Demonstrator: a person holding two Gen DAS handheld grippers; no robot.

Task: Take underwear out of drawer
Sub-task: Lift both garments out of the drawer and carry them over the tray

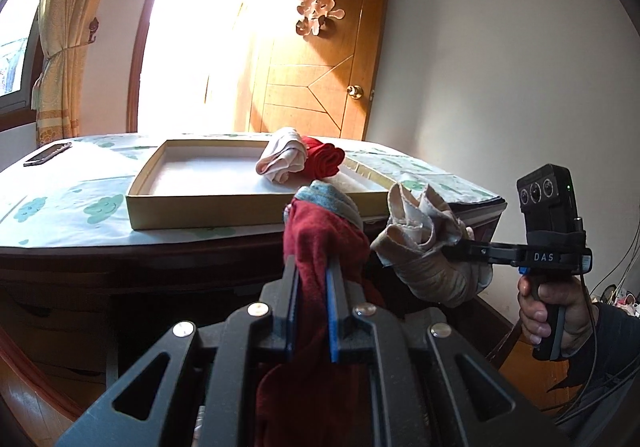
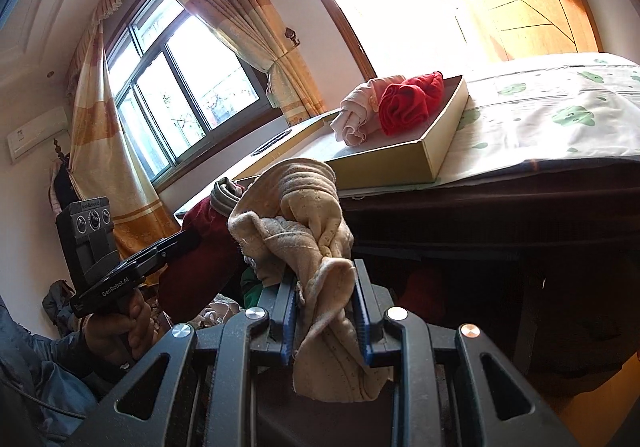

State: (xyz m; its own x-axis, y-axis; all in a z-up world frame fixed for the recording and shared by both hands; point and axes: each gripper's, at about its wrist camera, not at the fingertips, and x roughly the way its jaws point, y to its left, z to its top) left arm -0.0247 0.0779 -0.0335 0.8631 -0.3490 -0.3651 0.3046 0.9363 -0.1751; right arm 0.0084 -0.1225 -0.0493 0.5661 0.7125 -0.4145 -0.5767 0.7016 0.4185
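My left gripper (image 1: 314, 267) is shut on dark red underwear (image 1: 320, 239) with a grey-blue waistband, held just below the front edge of the dresser top. My right gripper (image 2: 325, 279) is shut on beige underwear (image 2: 308, 215); the left wrist view shows it to the right as a beige bundle (image 1: 424, 243). Both pieces hang in the air side by side. In the shallow cardboard box (image 1: 224, 207) on the dresser lie a rolled pink piece (image 1: 282, 157) and a rolled bright red piece (image 1: 326, 157). The drawer below is dark, with more clothes dimly visible (image 2: 252, 283).
A cloud-print cloth (image 1: 64, 203) covers the dresser top, with a phone (image 1: 47, 154) at its far left corner. Behind stand a wooden door (image 1: 320, 59), a bright doorway and a curtained window (image 2: 176, 95). A person's hands hold both gripper handles (image 1: 548, 311).
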